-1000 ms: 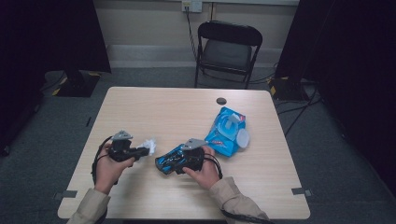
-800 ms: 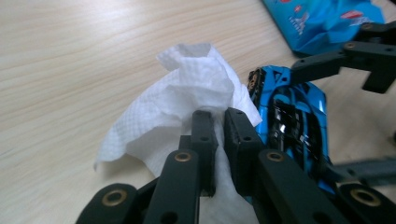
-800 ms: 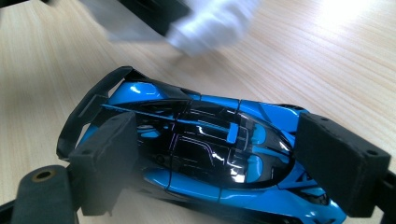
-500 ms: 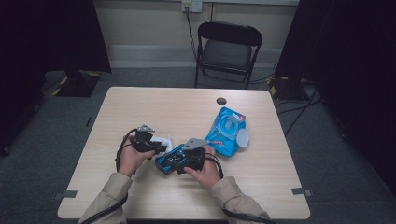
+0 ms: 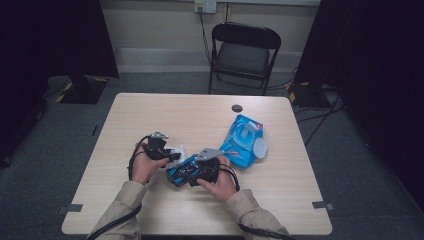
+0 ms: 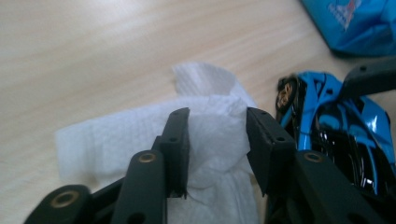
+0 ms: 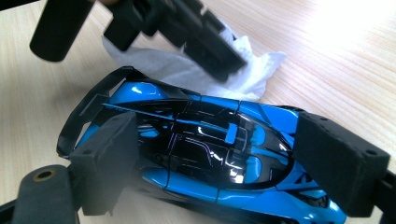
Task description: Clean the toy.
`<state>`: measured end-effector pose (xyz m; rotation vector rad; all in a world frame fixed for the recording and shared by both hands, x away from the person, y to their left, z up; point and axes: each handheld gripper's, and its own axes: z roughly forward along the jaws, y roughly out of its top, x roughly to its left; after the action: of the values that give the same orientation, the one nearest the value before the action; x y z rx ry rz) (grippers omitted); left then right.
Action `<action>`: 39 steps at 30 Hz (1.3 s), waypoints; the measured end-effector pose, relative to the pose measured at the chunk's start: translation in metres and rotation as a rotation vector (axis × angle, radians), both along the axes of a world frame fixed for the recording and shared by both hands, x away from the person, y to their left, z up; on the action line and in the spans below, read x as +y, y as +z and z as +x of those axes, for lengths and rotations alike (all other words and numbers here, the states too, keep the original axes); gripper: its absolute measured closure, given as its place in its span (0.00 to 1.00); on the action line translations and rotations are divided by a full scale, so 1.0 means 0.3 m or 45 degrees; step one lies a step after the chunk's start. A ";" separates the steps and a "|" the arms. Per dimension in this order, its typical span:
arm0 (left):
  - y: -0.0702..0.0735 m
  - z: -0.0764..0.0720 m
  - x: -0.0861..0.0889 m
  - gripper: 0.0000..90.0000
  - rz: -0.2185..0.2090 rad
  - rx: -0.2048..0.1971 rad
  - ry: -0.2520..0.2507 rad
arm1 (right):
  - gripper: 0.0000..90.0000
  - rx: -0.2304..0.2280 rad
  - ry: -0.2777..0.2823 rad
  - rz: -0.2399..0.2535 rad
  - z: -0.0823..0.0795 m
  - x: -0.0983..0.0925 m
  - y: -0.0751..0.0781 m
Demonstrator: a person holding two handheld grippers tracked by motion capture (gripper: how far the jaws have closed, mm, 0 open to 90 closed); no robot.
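Pale wooden table [image 5: 150, 210] under a wipe-down of a toy car.

Nearest the person, the right gripper [image 7: 233, 154] has its jaws clamped on the flanks of a glossy blue-and-black plastic toy car [image 7: 205, 154], held lengthwise across the gap. Just beside it, the left gripper [image 6: 217, 140] has just been opening its jaws, and they now stand apart over a crumpled white paper tissue [image 6: 140, 135] that bulges between them; I judge the pads are not pinching it. To wipe well, close on the thick fold of tissue first, then drag it along the car body toward the wheel [image 6: 286, 93]. Beyond the right gripper lies a blue plastic wipes packet [image 5: 245, 140], well apart from the car.
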<state>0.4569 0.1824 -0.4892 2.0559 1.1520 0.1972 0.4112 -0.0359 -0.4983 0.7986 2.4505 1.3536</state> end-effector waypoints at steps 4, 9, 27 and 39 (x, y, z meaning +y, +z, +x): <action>-0.002 0.006 -0.009 0.86 0.030 0.026 0.006 | 0.15 -0.003 0.003 0.004 0.000 -0.001 -0.001; 0.023 0.029 -0.034 0.94 0.000 -0.019 0.046 | 0.15 -0.005 0.008 0.006 0.001 -0.002 -0.002; -0.014 0.080 -0.147 0.94 -0.035 -0.007 -0.044 | 0.15 -0.004 0.019 0.007 0.008 -0.008 -0.003; -0.001 0.060 -0.128 0.94 0.024 -0.013 -0.135 | 0.15 0.000 0.027 -0.004 0.011 -0.007 0.000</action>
<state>0.4749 0.1441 -0.4895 2.1241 1.0354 0.1667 0.4145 -0.0381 -0.4983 0.7742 2.4675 1.3570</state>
